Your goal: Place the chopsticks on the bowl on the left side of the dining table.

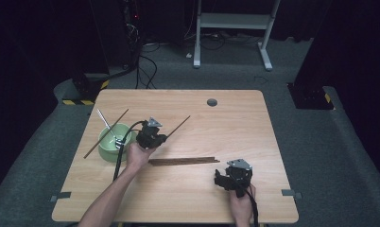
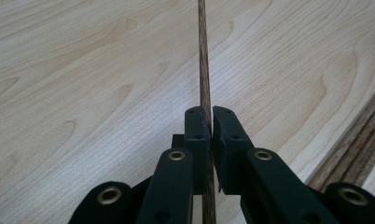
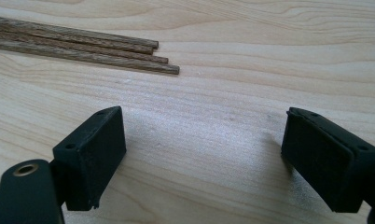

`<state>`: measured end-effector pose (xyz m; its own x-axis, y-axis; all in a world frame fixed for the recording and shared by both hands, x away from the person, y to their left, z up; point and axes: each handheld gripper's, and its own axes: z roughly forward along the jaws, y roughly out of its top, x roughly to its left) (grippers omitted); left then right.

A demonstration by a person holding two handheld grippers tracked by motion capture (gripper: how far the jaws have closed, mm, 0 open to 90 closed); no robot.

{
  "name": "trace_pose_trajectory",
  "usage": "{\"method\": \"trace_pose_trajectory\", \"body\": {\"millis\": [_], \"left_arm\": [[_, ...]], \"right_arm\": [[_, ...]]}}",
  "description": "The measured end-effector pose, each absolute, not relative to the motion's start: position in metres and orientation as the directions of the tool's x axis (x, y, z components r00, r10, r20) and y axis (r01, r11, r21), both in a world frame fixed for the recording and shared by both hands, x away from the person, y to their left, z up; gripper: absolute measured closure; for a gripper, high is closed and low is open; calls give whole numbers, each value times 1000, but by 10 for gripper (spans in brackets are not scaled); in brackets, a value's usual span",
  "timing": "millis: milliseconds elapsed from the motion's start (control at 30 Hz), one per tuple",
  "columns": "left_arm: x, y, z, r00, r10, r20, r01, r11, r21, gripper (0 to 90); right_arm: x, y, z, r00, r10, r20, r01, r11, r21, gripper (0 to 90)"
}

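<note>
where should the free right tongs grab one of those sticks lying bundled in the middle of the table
Take the near end of the bundled sticks, coming from above with the open right tongs. They lie flat and touching on the table, but their tips are staggered, so the front stick's end likely offers a pinch across its width without catching its neighbours.

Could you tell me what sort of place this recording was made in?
Probably a lab or recording studio: a bare wooden table on grey carpet, dark curtains around, loose cables on the floor and a white desk frame behind.
</note>
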<state>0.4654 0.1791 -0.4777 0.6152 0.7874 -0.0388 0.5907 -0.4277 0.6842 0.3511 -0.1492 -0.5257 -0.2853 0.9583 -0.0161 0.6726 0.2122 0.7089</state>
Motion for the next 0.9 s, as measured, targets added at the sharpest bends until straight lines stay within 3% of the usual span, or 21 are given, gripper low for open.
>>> {"method": "trace_pose_trajectory", "body": {"millis": [900], "left_arm": [[456,179,-466,646,762,-38,562,-442,699,848]], "right_arm": [[351,-149,-526,-285,958,-16,673,212,709,133]]}}
